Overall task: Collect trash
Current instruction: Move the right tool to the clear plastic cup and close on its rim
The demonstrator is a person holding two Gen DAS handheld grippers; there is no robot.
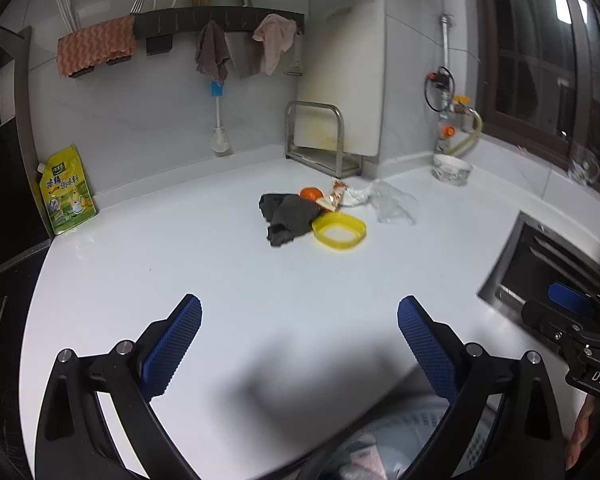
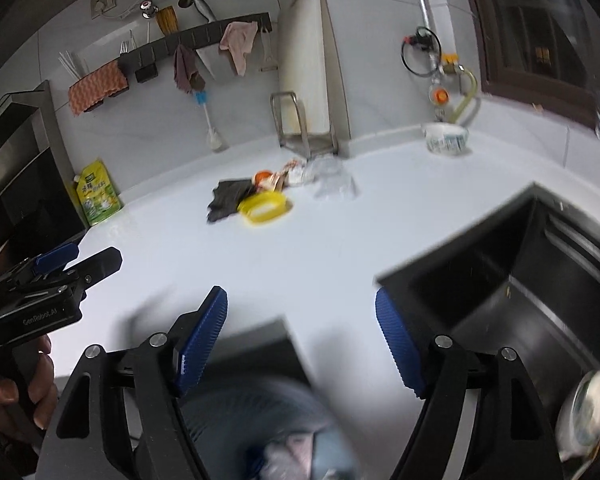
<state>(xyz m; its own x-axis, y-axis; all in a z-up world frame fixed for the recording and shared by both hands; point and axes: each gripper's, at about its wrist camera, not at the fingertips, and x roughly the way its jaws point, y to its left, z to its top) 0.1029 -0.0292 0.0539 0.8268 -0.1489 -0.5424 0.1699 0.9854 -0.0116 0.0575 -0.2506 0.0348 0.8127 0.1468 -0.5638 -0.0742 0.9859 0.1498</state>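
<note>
A pile of trash lies mid-counter: a dark crumpled rag (image 1: 286, 216) (image 2: 226, 198), a yellow plastic lid (image 1: 339, 231) (image 2: 265, 207), an orange peel (image 1: 311, 193) (image 2: 262, 177), a food wrapper (image 1: 337, 196) (image 2: 286, 172) and clear plastic film (image 1: 394, 204) (image 2: 332, 180). My left gripper (image 1: 300, 336) is open and empty, well short of the pile. My right gripper (image 2: 300, 336) is open and empty, above the counter's front edge by the sink. Each gripper shows in the other's view, the right one (image 1: 572, 312) and the left one (image 2: 56, 268).
A black sink (image 2: 520, 280) (image 1: 560, 264) lies to the right. A patterned bowl (image 1: 452, 170) (image 2: 446, 138) stands at the back right. A rack with a white cutting board (image 1: 340, 92) (image 2: 306, 80) stands behind the pile. A yellow-green pouch (image 1: 66, 192) (image 2: 98, 194) leans at the left wall.
</note>
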